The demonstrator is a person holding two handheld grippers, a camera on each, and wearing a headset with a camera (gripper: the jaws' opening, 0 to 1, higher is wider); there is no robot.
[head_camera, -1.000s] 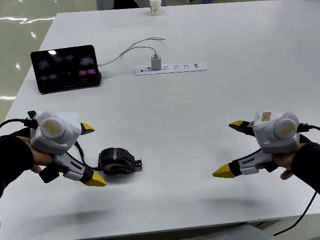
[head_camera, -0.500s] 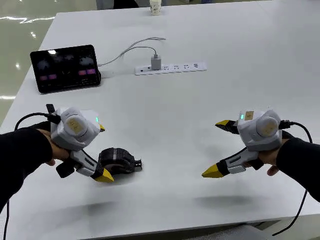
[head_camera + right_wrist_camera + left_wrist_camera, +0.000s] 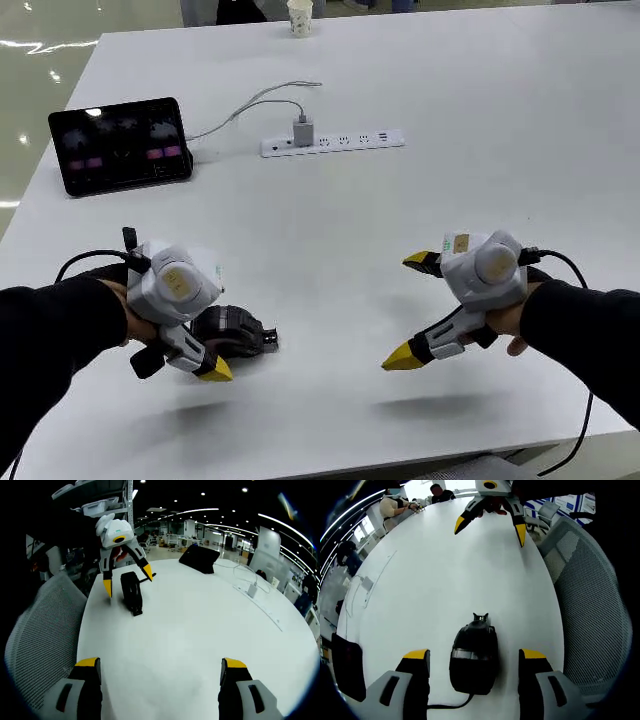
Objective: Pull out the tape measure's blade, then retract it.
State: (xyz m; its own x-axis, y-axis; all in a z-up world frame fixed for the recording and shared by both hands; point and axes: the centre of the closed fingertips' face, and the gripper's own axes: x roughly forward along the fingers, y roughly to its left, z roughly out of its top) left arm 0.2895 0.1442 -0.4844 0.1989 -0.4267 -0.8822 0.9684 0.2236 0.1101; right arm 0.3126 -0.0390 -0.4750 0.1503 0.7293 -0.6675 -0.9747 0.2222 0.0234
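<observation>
At the far left of the white desk a dark tablet stands propped with its screen lit; nearer the person, the left gripper is held low over the desk, its yellow-tipped fingers spread apart and straddling the tape measure; the left gripper view shows a strip of bare desk on either side of the case, so neither finger touches it; the tape measure is black and lies flat on the desk near the front edge, between the two fingers, with the small hook of its blade sitting at the mouth of the case and pointing toward the right gripper; a thin black strap trails from the rear of the case; further back, near the desk's far edge, stands a paper cup; in front of it a white charger sits plugged into the left end of a white power strip, and a pale cable curves from it toward the tablet; to the right, well apart from the tape measure, the right gripper hovers above bare desk, its fingers wide apart with nothing between them and aimed at the tape measure and the left gripper; a grey mesh chair sits beside the desk's near edge.
</observation>
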